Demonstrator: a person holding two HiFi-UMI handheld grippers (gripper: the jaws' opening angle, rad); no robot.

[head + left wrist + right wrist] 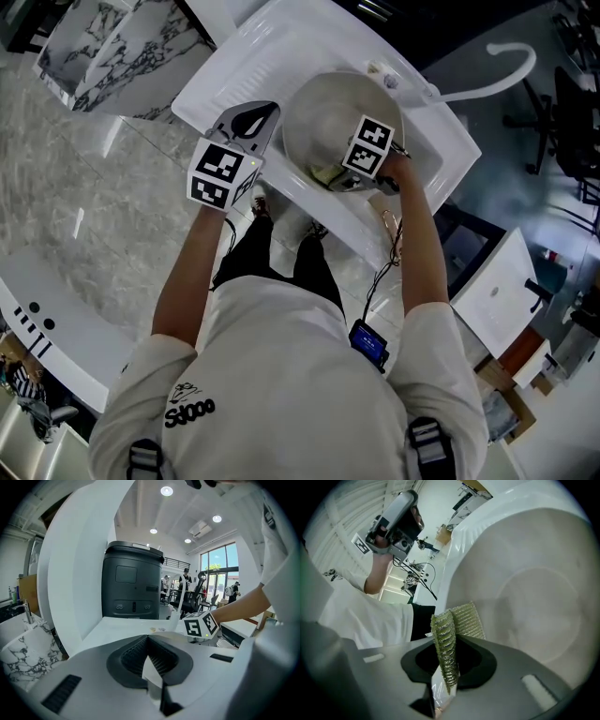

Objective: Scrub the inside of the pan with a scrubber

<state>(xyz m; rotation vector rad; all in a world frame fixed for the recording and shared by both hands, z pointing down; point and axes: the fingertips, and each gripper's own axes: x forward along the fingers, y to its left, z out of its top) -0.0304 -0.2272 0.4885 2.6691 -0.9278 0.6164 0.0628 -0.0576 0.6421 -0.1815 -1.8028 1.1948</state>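
Pan [319, 117] lies in the sink [234, 66], right gripper [449, 656] clamping the scrubber [467, 620] inside it, left gripper [149, 643] jaws together.

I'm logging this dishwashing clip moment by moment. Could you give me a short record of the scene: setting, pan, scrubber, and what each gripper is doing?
setting: white sink with a curved tap
pan: pale, round, in the sink, inside facing up
scrubber: green-yellow mesh, at the pan's near inner edge; contact unclear
right gripper: shut on the scrubber, reaching into the pan
left gripper: jaws together, nothing seen between them, beside the pan's left side
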